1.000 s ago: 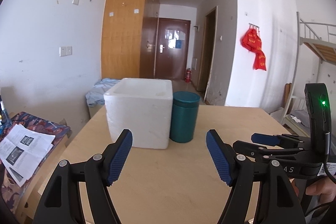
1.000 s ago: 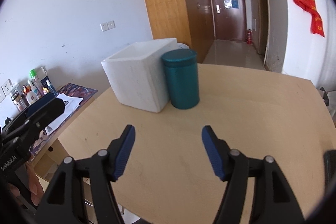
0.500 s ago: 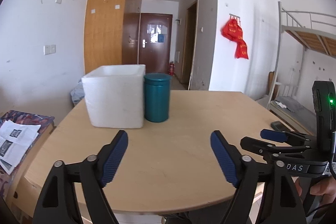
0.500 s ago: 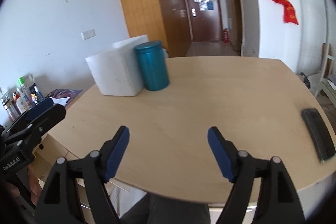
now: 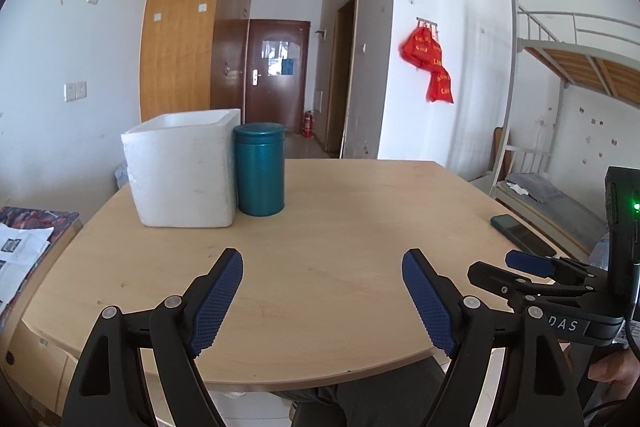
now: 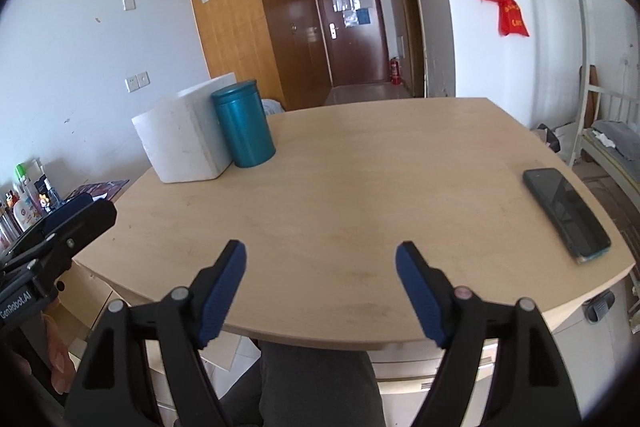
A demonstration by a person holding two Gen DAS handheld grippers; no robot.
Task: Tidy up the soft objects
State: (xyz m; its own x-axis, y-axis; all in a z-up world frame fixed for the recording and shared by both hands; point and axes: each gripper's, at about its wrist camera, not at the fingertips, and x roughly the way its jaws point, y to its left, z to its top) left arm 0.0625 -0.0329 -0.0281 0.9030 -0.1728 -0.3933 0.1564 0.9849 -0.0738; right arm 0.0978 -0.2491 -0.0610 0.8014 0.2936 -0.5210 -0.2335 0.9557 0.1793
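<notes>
Over the near edge of the table (image 5: 360, 227), hovering side by side: left tongs (image 5: 322, 257) and right tongs (image 6: 321, 247). Both spread wide, blue pads well apart, nothing between them, only bare wood below. Touching nothing. Pointing forward and a little down across the tabletop.

Far ahead of both, off to their left: white foam box (image 5: 182, 175), upright on the table near its far left corner. Open at the top; inside hidden from both views, so can't tell what lies in it. Pressed against the box's right side, or just beside it: teal canister (image 5: 260, 175), upright, lid on. Well out of reach of either pair of tongs.

Out to the right of the right tongs, close to the table's right edge: dark phone (image 6: 566, 215), flat, screen up.

Below the tongs, under the table edge: a person's dark trousers (image 6: 316, 383). At the far right of the left view, fingers of a hand (image 5: 612, 367) on the right handle.

Past the far side, straight ahead: brown door (image 5: 276, 75) at the end of a hallway. Right of that, red bags (image 5: 430, 67) hanging on the wall, then a bunk bed (image 5: 560, 67). Left of the left tongs, lower down: papers (image 5: 20, 247) and bottles (image 6: 22, 203).
</notes>
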